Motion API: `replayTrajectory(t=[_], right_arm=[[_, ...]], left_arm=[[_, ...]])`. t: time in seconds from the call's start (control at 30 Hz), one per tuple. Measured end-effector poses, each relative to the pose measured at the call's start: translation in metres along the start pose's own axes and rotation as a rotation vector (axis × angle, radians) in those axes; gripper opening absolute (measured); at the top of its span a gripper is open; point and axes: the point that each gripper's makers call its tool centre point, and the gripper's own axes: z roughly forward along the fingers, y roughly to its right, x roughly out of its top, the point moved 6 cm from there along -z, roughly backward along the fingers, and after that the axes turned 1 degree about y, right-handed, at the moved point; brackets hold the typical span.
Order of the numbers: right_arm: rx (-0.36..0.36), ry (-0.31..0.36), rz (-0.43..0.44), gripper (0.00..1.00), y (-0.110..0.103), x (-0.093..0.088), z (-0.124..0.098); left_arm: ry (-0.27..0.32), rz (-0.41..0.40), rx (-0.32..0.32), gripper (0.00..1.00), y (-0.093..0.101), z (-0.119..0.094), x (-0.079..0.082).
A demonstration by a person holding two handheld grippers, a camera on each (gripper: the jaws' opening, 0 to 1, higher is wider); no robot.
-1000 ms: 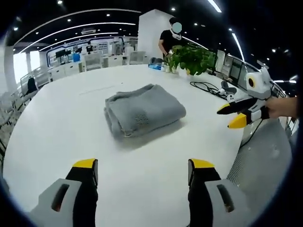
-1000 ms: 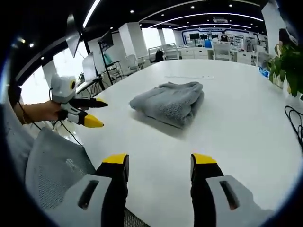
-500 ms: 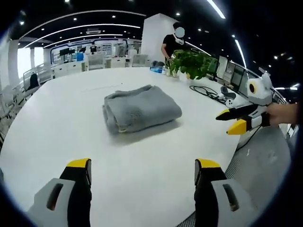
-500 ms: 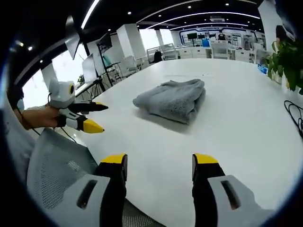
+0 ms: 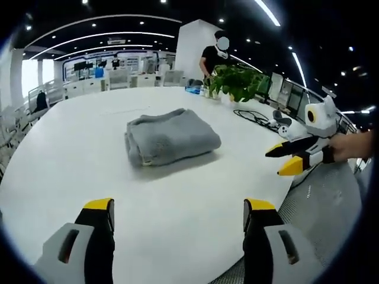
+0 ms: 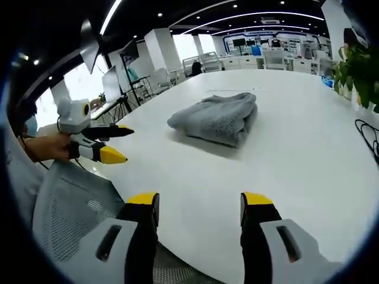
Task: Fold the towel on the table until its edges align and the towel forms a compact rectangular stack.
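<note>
- Grey towel [image 5: 172,137] lies folded, a compact stack on the white table [image 5: 77,148].
- Left gripper [image 5: 177,213] and right gripper [image 6: 198,204] hang wide open, both empty.

Grey grippers; black fingers [image 5: 99,236] with yellow tips.

A large open-plan office is showing here: rows of desks and chairs [image 5: 127,77] are standing under curved ceiling light strips [image 5: 95,36], a broad white table [image 5: 71,148] is carrying a potted plant [image 5: 235,81], and monitors [image 5: 288,92] are lining its far side.
</note>
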Motion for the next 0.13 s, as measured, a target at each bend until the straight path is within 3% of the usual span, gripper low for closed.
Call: replayTrajectory(t=[0.13], right_arm=[[0.0, -0.009, 0.02, 0.55, 0.001, -0.0059, 0.0014]], left_arm=[[-0.001, -0.003, 0.001, 0.92, 0.0026, -0.0018, -0.0015]])
